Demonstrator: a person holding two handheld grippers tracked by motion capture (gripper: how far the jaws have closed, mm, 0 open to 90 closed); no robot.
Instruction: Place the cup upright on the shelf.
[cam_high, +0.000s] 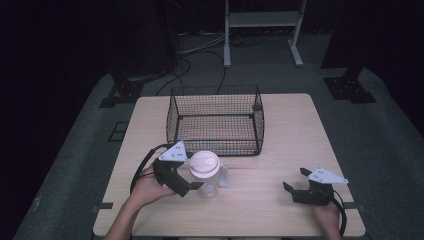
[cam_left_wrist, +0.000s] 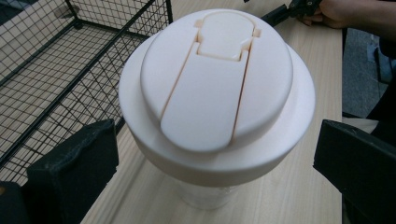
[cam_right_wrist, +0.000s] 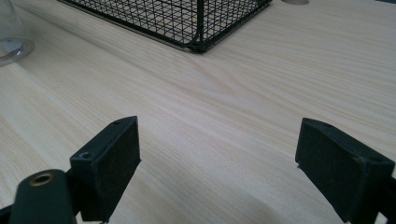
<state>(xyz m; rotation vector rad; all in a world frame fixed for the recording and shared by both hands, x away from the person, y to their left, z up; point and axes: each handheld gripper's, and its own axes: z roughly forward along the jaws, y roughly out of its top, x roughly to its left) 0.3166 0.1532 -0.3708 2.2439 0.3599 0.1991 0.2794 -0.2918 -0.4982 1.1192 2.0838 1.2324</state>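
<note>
A clear cup with a cream flip lid (cam_high: 205, 165) stands upright on the wooden table (cam_high: 285, 130), just in front of a black wire basket (cam_high: 220, 137). My left gripper (cam_high: 196, 175) is open, with one jaw on each side of the cup below the lid. In the left gripper view the lid (cam_left_wrist: 215, 84) sits between my left gripper's (cam_left_wrist: 217, 149) jaws, with a gap on both sides. My right gripper (cam_high: 295, 179) rests open near the front right of the table. In its own view, the right gripper (cam_right_wrist: 219, 154) has bare wood between its jaws.
The wire basket (cam_left_wrist: 56, 70) looks empty; its near corner (cam_right_wrist: 187, 18) lies ahead of the right gripper, and the cup's clear base (cam_right_wrist: 11, 42) shows at far left. Dark floor, cables and a white stand's legs (cam_high: 227, 45) lie beyond the table.
</note>
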